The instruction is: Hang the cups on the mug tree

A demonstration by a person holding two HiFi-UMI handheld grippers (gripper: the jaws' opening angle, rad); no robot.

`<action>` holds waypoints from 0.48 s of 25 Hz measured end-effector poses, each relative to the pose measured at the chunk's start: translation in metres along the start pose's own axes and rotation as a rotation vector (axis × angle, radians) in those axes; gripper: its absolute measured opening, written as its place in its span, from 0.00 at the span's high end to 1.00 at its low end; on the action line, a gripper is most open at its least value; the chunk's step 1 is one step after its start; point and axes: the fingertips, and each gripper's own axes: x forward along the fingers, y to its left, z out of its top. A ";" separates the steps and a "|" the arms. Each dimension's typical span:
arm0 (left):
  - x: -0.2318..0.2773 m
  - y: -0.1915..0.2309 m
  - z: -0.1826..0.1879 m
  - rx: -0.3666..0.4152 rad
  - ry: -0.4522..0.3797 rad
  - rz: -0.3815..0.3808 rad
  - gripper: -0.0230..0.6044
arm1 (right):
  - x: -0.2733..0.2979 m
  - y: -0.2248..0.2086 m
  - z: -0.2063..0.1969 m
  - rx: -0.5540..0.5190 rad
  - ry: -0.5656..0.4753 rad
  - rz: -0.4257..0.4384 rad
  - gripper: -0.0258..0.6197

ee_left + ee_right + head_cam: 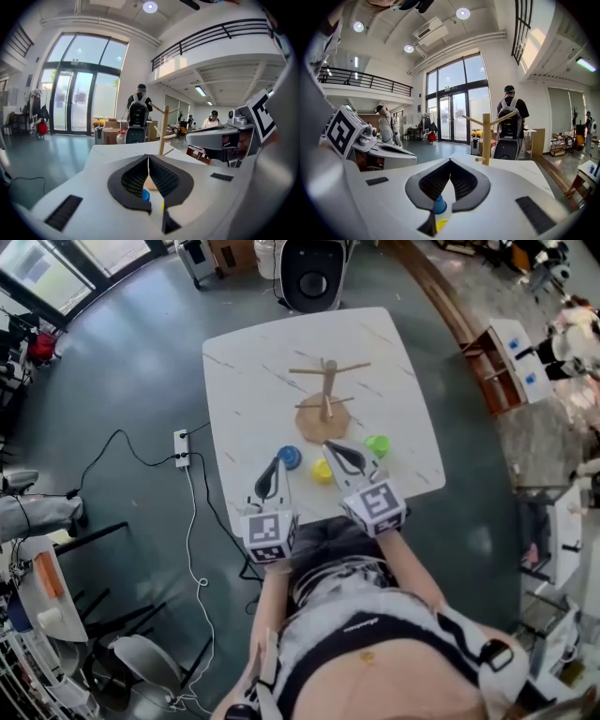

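A wooden mug tree stands upright mid-table on the white table, its pegs bare. Three cups sit on the tabletop near the front edge: blue, yellow and green. My left gripper is shut and empty, its tip just beside the blue cup. My right gripper is shut and empty too, between the yellow and green cups. In the left gripper view the jaws meet, with the tree beyond. The right gripper view shows shut jaws, the blue cup under them and the tree ahead.
A black-and-white machine stands at the table's far edge. A power strip with cables lies on the floor to the left. A wooden shelf unit is to the right. A person with a backpack stands beyond the table.
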 end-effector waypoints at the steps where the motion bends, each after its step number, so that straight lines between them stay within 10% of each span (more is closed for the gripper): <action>1: 0.002 0.004 -0.002 0.000 0.004 -0.009 0.95 | 0.002 0.000 -0.002 -0.003 0.008 -0.008 0.96; 12: 0.022 0.021 -0.033 0.036 0.074 -0.124 0.95 | 0.013 0.005 -0.014 0.011 0.040 -0.102 0.95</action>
